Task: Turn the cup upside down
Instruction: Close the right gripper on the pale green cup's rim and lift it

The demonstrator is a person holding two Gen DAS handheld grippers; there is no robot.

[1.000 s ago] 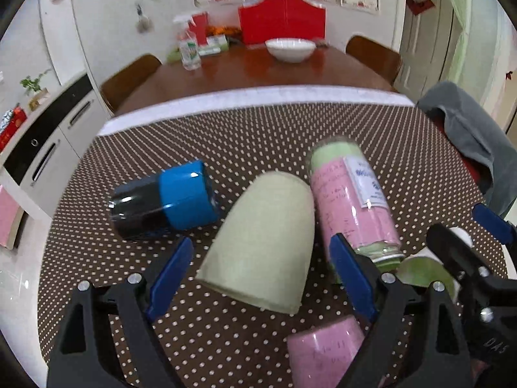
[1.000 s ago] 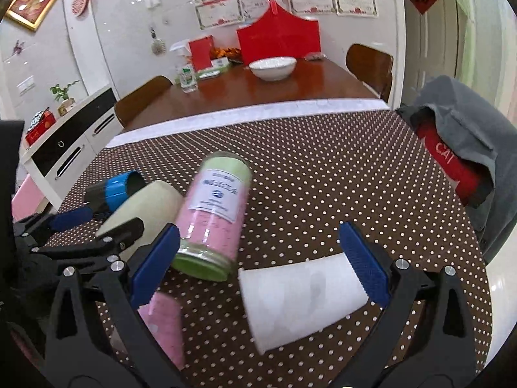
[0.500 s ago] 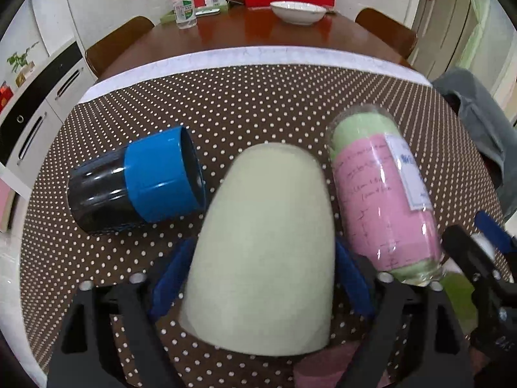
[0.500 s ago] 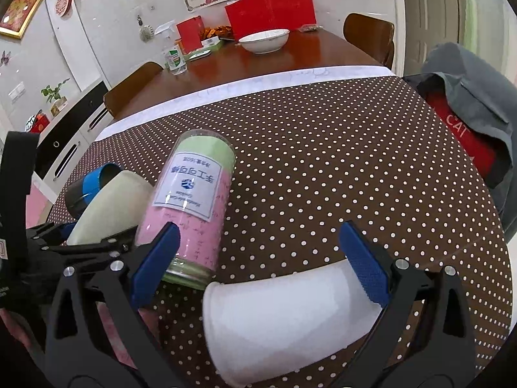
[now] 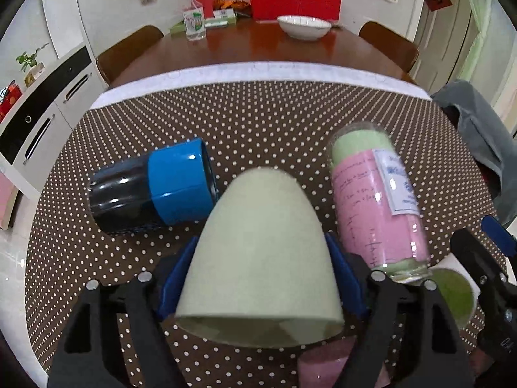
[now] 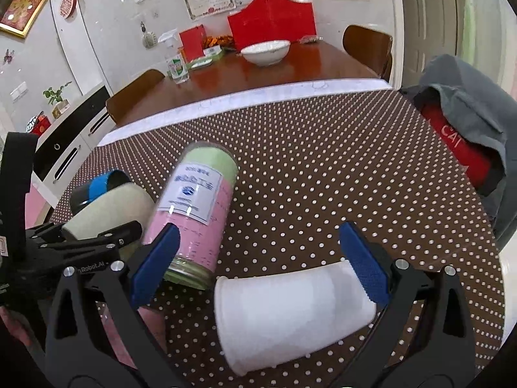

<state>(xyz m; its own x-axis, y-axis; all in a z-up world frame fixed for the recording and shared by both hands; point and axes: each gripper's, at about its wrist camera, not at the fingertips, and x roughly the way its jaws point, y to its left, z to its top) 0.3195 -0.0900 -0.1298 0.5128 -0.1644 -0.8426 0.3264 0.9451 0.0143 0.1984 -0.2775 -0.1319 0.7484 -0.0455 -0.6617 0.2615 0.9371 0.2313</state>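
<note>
**Five containers lying on the dotted cloth, one gripped**

Counted on the brown polka-dot tablecloth (image 5: 290,135): one pale green cup (image 5: 261,252), one white cup (image 6: 290,310), one black tumbler with blue band (image 5: 152,190), one clear jar with pink and green filling (image 5: 374,203), and one pink cup (image 5: 323,368) at the lower edge. All on their sides, as far as visible.

Left gripper (image 5: 261,278): jaws narrowed around the pale green cup, both blue pads pressed against its flanks near the wide mouth. Cup base pointing away from the camera, mouth toward it, just beside the tumbler on one side and the jar on the other.

Right gripper (image 6: 258,262): jaws spread wide, grasping nothing. White cup lying across between the fingers, mouth toward the jar; narrow end partly behind the right blue pad (image 6: 365,265), contact there not clear.

Pink cup mostly cut off by the frame and hidden behind the left gripper. Pads of the left gripper largely covered by the green cup. Jar label too blurred to read.
</note>
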